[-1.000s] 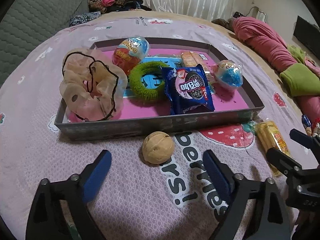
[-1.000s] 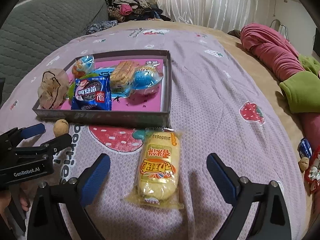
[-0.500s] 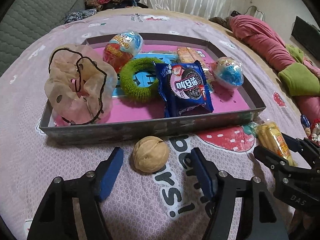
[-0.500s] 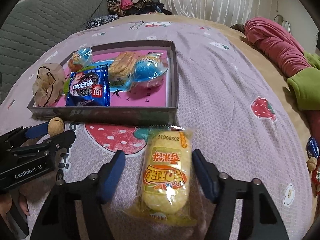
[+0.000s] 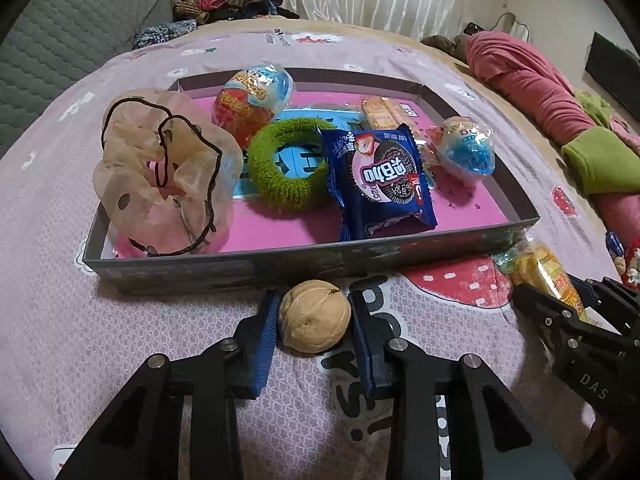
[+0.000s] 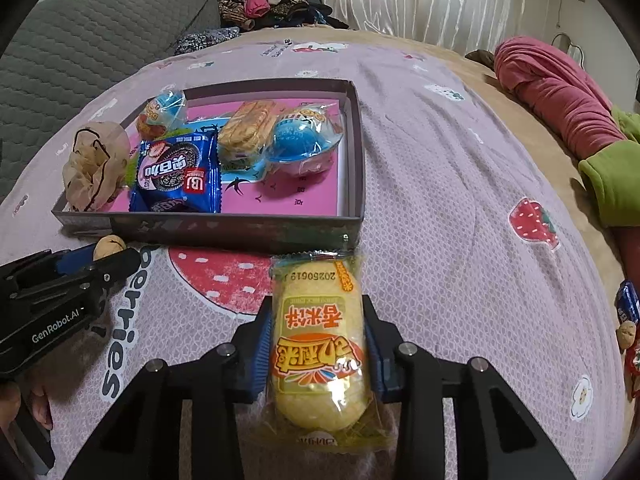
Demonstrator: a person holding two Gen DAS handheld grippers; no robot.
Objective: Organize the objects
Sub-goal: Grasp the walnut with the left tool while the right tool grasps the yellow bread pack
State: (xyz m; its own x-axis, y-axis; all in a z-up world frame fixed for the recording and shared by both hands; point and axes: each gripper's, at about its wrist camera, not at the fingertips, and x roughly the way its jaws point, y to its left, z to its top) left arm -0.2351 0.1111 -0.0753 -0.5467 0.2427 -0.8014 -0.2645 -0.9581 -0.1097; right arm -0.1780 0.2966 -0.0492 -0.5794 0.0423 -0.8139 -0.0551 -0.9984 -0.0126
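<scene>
While the left gripper (image 5: pixel 314 322) was closing on the walnut (image 5: pixel 315 322) and the right gripper (image 6: pixel 318 354) clamped the yellow snack packet (image 6: pixel 320 344), straight lifts toward the tray (image 5: pixel 280 260) at 12 o'clock were judged safest.

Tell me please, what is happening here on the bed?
A person is tidying small things into a shallow box on the bedspread. The left gripper is closing around a walnut lying just in front of the box. The right gripper is shut on a yellow snack packet. Both things are still on the bedspread, outside the box.
</scene>
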